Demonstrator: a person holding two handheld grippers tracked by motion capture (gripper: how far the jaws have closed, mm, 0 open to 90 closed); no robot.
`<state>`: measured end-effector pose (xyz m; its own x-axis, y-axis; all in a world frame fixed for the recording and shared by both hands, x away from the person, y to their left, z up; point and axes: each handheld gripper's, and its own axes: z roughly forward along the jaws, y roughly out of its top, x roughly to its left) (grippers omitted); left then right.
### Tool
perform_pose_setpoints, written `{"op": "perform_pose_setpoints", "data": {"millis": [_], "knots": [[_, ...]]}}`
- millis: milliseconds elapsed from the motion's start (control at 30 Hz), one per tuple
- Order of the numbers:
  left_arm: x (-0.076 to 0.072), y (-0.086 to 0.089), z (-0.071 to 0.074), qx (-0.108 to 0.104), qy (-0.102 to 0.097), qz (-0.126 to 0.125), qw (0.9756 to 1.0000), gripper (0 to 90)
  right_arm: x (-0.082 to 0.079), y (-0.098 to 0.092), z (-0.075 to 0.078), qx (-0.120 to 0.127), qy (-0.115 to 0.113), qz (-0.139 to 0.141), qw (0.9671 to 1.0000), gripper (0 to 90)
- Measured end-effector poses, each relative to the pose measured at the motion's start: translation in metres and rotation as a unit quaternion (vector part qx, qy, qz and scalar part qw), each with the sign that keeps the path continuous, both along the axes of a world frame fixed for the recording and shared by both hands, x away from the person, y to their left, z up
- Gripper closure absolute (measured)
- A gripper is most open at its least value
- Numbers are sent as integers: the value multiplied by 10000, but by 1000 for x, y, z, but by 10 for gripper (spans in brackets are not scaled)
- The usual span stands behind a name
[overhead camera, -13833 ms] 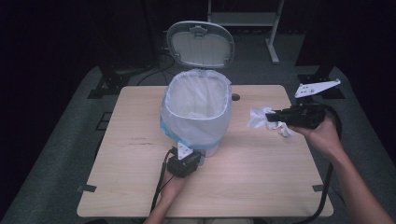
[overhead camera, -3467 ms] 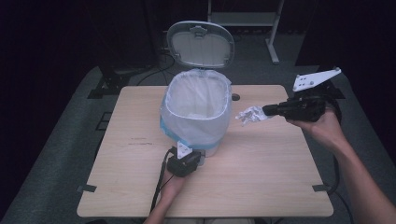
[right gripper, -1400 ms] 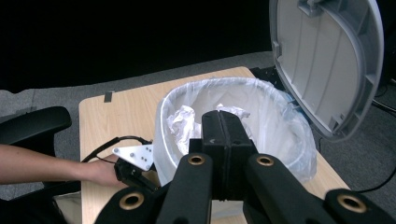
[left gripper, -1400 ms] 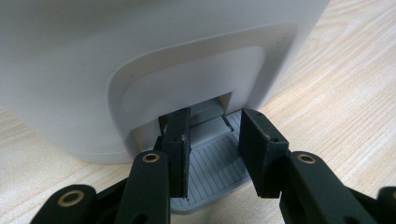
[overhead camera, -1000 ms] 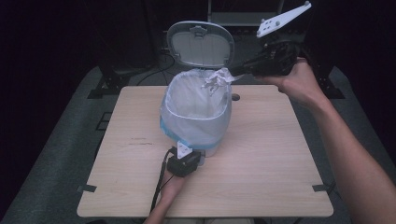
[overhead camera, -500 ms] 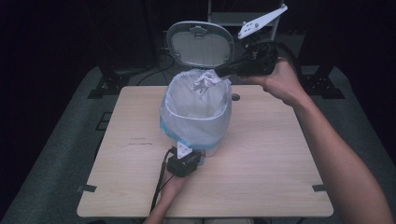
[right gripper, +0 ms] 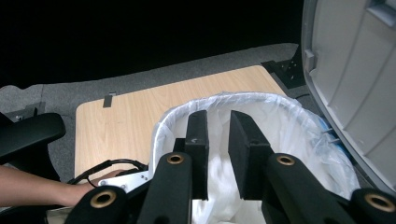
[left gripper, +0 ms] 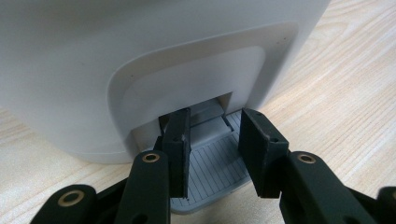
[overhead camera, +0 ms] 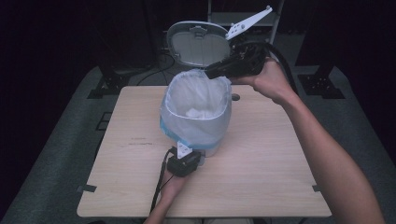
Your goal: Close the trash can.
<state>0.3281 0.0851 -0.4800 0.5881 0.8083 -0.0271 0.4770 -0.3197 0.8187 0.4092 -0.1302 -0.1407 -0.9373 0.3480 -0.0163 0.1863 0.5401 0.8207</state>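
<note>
A white pedal bin (overhead camera: 196, 133) lined with a clear bag stands mid-table, its lid (overhead camera: 196, 44) raised. A crumpled white paper (overhead camera: 194, 112) lies inside the bag. My right gripper (overhead camera: 210, 73) hovers over the bin's far right rim; its jaws have just been opening, and in the right gripper view the gripper (right gripper: 217, 119) has nothing between them above the bag's rim (right gripper: 289, 116). My left gripper (overhead camera: 189, 158) sits at the bin's near foot. In the left gripper view the gripper (left gripper: 212, 121) is closed on the sides of the grey ribbed pedal (left gripper: 210, 163).
The wooden table (overhead camera: 280, 163) has bare room on both sides of the bin. A small dark disc (overhead camera: 236, 97) lies behind the bin on the right. Dark stands and a shelf frame (overhead camera: 322, 79) sit on the floor beyond the table.
The right gripper moved left over the bin's mouth with the crumpled paper, then let go; the paper now lies in the bag. The left gripper stayed at the pedal.
</note>
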Motion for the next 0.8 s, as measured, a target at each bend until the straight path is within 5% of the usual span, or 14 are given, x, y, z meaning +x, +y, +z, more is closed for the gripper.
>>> {"op": "perform_pose_setpoints", "data": {"millis": [400,800], "knots": [[0,0,0,1,0,1,10000,641,-1,-7,-8,39,63,12,10000,739],[0,0,0,-13,1,-1,10000,640,-10,-39,-18,109,76,-181,9997,687]]}}
